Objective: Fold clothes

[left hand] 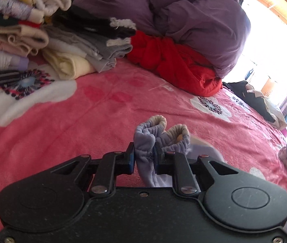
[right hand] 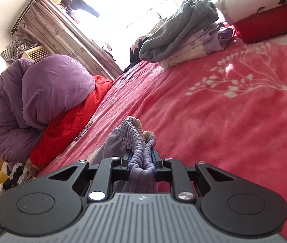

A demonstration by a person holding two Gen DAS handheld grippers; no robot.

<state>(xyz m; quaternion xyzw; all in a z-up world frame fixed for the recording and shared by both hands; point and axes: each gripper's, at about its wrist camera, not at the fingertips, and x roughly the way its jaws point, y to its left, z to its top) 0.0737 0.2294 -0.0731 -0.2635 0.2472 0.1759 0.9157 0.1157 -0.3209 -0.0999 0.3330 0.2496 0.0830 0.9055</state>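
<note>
A lilac garment (left hand: 145, 141) with elastic, cream-lined cuffs is held over the pink floral blanket (left hand: 82, 121). My left gripper (left hand: 144, 158) is shut on its bunched fabric, with two cuffs sticking up past the fingers. My right gripper (right hand: 142, 162) is shut on a gathered elastic part of the same lilac garment (right hand: 135, 135), above the blanket (right hand: 224, 121). The rest of the garment hangs below the grippers, mostly hidden.
Stacks of folded clothes (left hand: 11, 30) stand at the left. A purple duvet (left hand: 184, 20) lies on a red garment (left hand: 173, 64) at the back. A grey and lilac clothes heap (right hand: 184, 34) and a red and white folded stack (right hand: 265, 16) lie near the bright window.
</note>
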